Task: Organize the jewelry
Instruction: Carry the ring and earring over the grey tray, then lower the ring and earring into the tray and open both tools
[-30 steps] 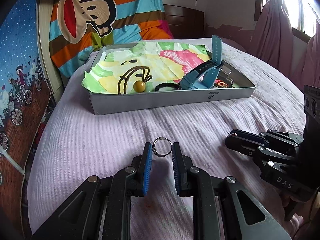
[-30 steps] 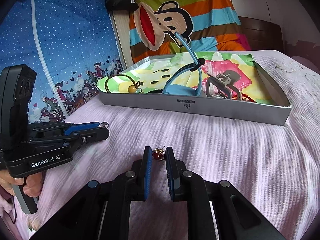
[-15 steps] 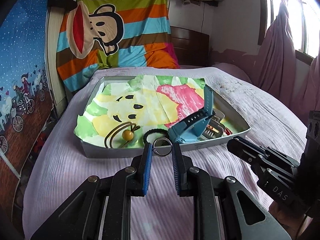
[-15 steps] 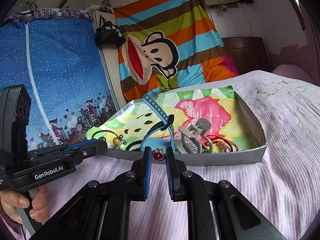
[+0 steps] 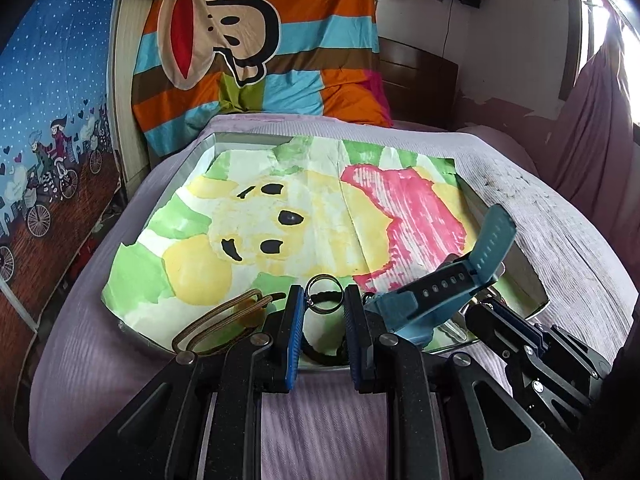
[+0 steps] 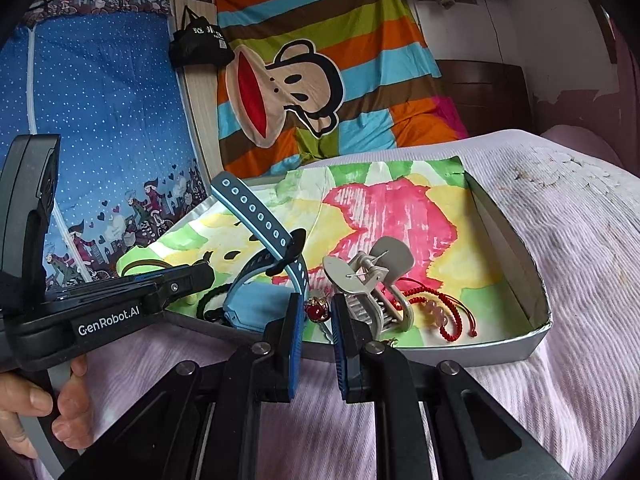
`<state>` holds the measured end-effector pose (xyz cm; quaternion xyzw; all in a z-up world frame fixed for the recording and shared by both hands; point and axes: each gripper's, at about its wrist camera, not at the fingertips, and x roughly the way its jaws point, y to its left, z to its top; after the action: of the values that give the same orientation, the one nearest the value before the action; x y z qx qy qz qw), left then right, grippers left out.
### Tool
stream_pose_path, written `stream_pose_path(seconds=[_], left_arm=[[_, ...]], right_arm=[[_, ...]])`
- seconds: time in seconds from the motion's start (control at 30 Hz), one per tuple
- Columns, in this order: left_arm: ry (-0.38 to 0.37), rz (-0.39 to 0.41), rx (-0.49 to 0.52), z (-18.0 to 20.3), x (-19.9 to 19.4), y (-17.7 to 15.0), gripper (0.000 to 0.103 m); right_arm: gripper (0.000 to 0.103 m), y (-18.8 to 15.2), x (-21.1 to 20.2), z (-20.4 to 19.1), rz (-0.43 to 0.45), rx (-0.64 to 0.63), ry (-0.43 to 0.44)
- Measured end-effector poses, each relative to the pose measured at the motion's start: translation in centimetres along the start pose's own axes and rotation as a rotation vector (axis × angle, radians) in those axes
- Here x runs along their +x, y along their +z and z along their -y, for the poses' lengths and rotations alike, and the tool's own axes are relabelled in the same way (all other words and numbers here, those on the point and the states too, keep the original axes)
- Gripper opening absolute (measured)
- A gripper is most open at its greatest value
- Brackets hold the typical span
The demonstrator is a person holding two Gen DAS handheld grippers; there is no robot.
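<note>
The left gripper (image 5: 324,300) is pinching a silver ring (image 5: 323,298) over the near edge of the tray (image 6: 536,332) lying on the bed (image 6: 580,240). The right gripper (image 6: 316,312) is clamping a red-stone ring (image 6: 316,311) above the same edge, beside the blue watch (image 6: 256,300).

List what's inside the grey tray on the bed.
The grey tray holds a cartoon-printed paper liner, blue watch, grey hair claw, red cord bracelet, black hair tie and brown cord loop. The liner hides the tray floor.

watch (image 6: 256,280) left of hair clip (image 6: 368,280), in tray (image 6: 516,276)
</note>
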<state>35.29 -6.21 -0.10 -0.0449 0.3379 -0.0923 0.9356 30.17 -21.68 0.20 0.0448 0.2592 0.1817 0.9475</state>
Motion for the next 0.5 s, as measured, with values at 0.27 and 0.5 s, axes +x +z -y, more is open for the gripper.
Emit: stream_pose_path(seconds=[0.27, 0.5], left_arm=[[0.01, -0.034, -0.01, -0.2, 0.8, 0.0, 0.017], [0.006, -0.06, -0.003, 0.0, 1.4, 0.0, 0.017]], right_arm=[[0.013, 0.3, 0.7, 0.1, -0.039, -0.01, -0.027], [0.014, 0.4, 1.3, 0.1, -0.066, -0.016, -0.029]])
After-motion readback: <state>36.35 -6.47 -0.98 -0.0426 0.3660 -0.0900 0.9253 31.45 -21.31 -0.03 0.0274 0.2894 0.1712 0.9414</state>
